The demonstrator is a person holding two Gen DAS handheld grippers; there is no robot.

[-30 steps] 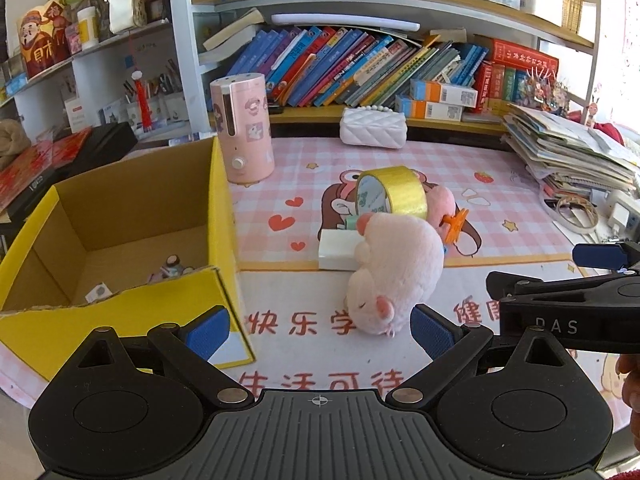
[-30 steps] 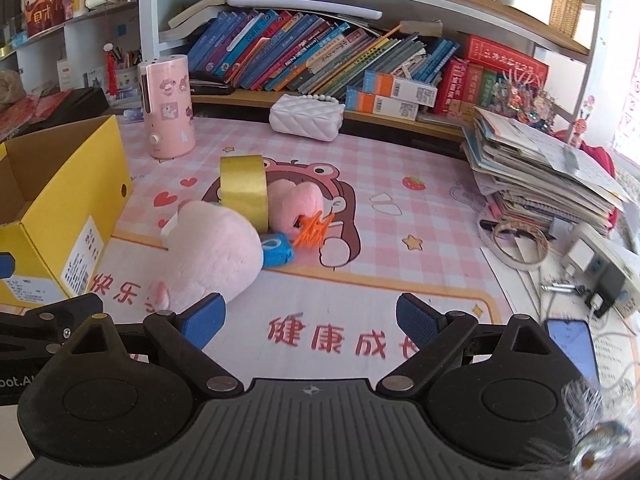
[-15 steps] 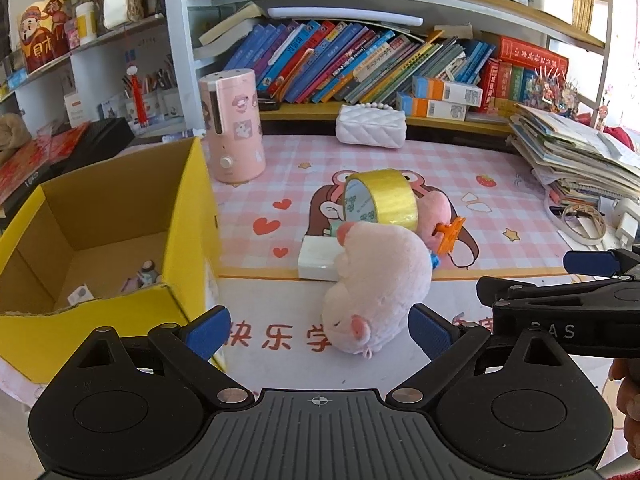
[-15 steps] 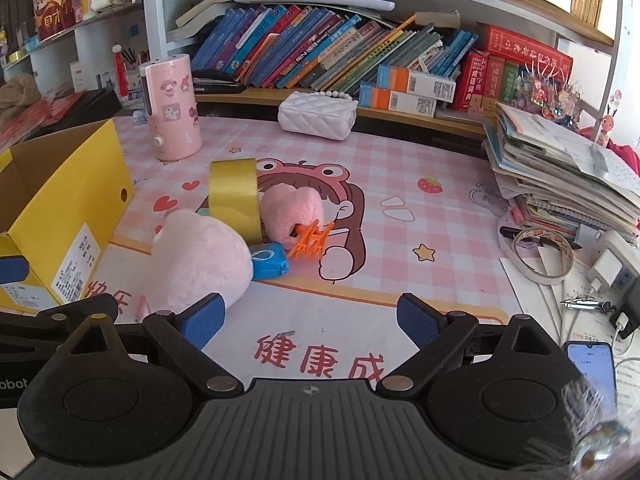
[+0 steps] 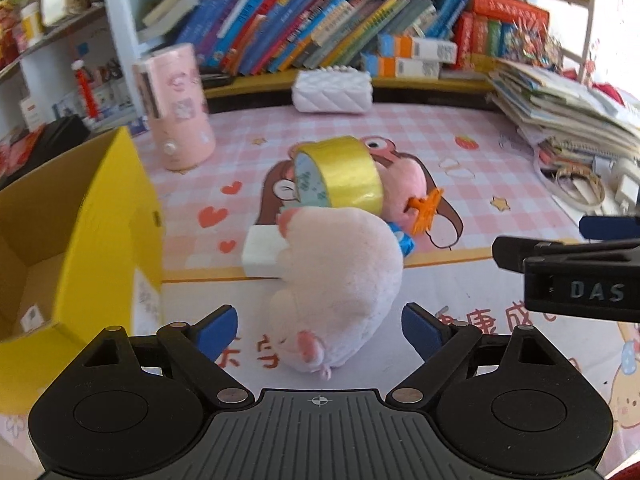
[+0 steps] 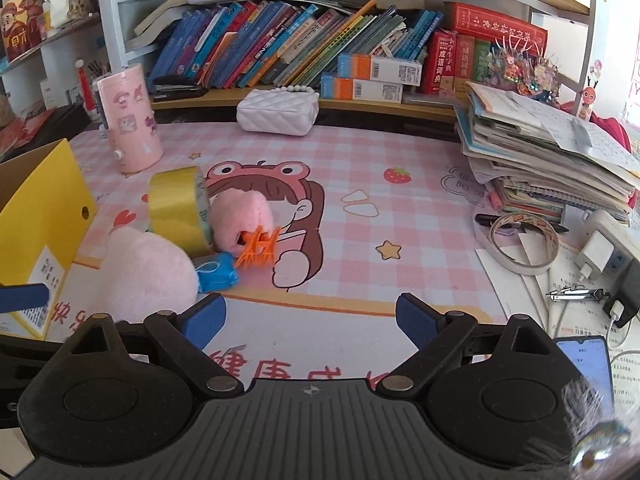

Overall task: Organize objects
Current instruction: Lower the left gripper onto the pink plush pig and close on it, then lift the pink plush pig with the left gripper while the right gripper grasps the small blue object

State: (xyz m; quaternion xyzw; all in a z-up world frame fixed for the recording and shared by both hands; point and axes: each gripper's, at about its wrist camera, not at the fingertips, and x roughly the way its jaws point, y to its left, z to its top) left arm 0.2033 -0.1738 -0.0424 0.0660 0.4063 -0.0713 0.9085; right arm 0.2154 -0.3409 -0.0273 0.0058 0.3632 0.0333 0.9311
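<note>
A large pink plush lies on the cartoon desk mat, right between the fingers of my left gripper. Its jaws are closing, but the pads do not touch the plush. Behind the plush a gold tape roll stands on edge. A white block, a smaller pink plush, an orange clip and a blue packet crowd around it. An open yellow box stands at the left. My right gripper is open over bare mat, to the right of the pile.
A pink cylinder and a white quilted purse stand at the back, in front of the bookshelf. At the right lie a stack of papers, a tape ring, a charger and a phone.
My left gripper has moved right and down toward the large plush, which now sits between its fingers; the yellow box has slid to the left edge. My right gripper has advanced toward the pile.
</note>
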